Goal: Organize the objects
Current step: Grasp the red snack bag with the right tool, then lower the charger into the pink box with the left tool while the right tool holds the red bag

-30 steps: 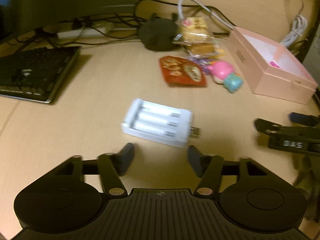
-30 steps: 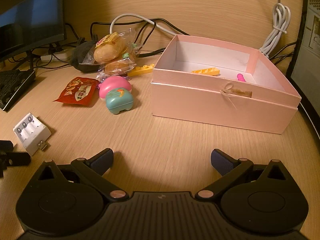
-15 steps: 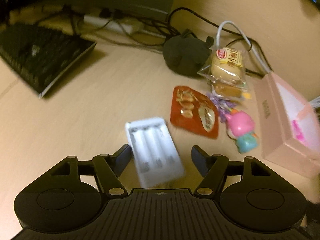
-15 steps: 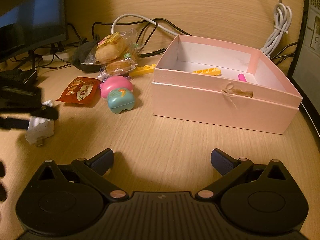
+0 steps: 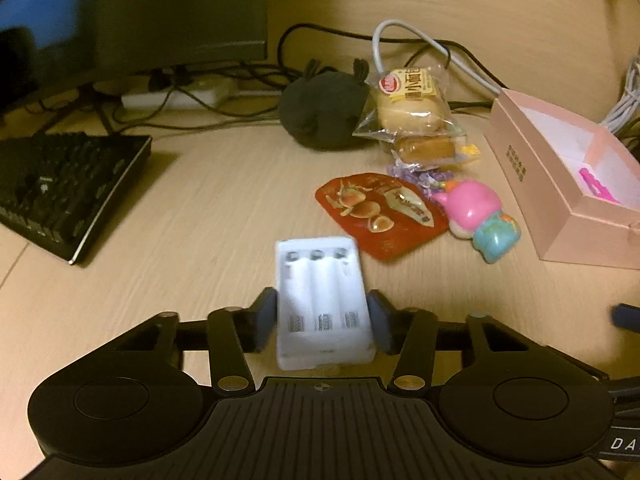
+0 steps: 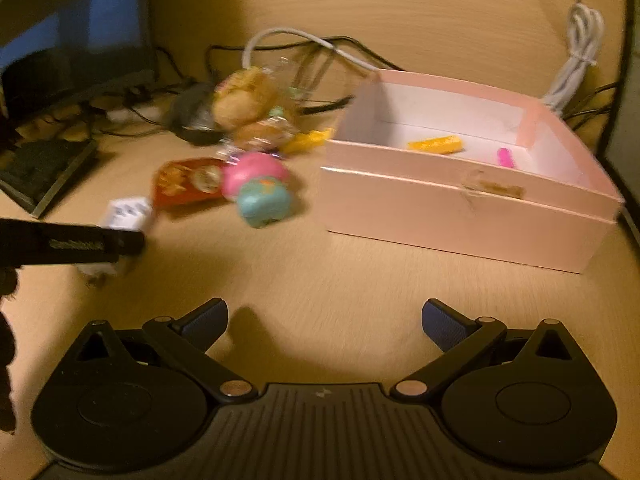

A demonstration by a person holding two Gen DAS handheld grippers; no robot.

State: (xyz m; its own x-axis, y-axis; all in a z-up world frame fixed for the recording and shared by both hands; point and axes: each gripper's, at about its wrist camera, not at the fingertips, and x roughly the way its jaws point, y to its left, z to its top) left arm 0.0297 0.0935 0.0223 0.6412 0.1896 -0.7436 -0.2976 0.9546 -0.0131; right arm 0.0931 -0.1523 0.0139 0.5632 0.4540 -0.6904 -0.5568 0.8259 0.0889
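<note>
The battery charger (image 5: pixel 323 304) is plain white; the snack packet (image 5: pixel 380 214) is red with golden-brown printed food. The toy (image 5: pixel 478 216) is pink with a turquoise base, and the box (image 6: pixel 464 184) is pale pink outside, white inside.

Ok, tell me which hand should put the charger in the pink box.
Left. The left claw already has the white charger between its fingers. The right claw hangs open with nothing in it in front of the pink box.

white battery charger (image 5: pixel 323 304) lengthwise between jaws, three cells.
</note>
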